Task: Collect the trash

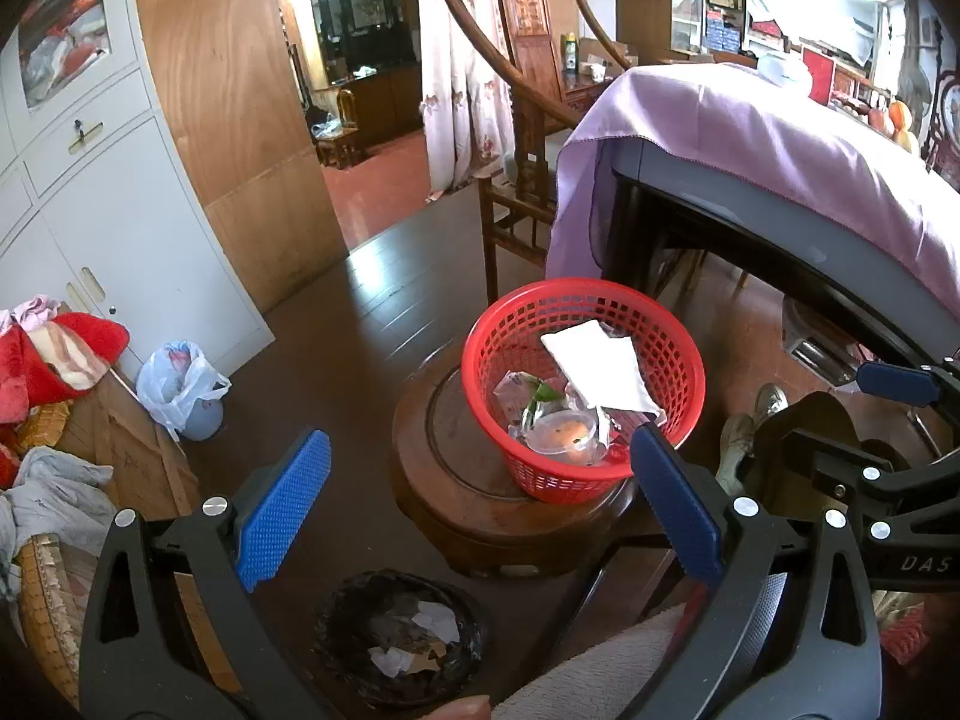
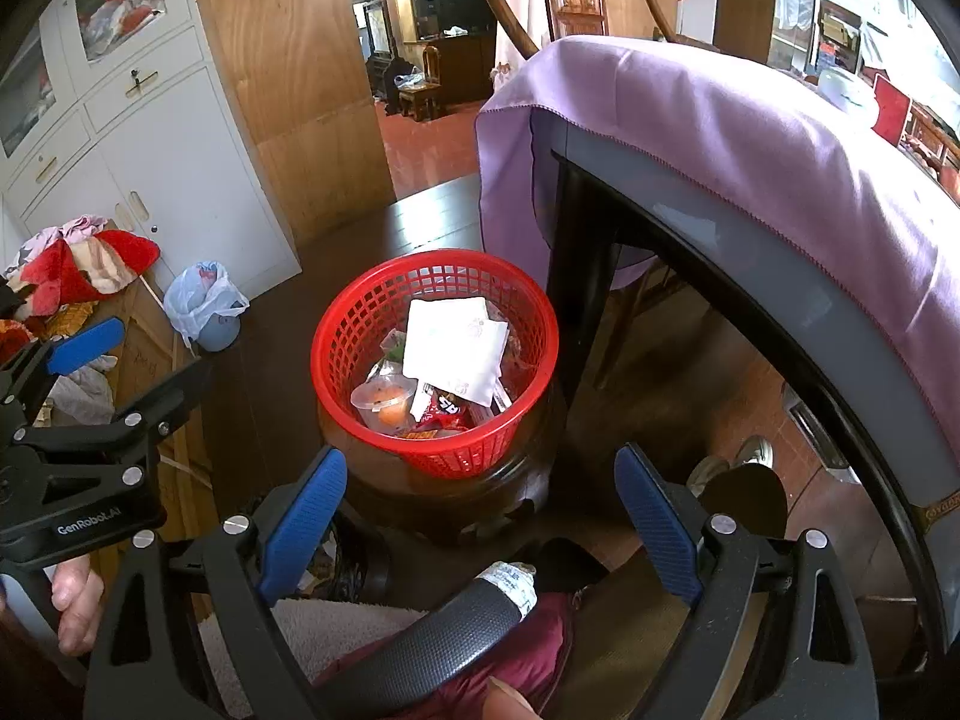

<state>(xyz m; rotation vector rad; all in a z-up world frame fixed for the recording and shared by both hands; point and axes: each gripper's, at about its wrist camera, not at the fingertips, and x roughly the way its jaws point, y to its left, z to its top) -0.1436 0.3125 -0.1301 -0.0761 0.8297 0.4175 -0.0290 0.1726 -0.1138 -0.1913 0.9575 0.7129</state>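
Left wrist view: left hand-held gripper (image 1: 480, 480) spread, empty, near red basket (image 1: 510, 330).

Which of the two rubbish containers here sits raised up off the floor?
The red basket does: it stands on a round wooden stool and holds wrappers and a plastic cup. The black-lined bin sits lower, on the floor, below the left gripper.

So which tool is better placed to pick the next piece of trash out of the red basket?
Probably the right tool: open and empty, with the red basket centred between its fingers. The left tool, also open, sees the basket off toward its right finger.
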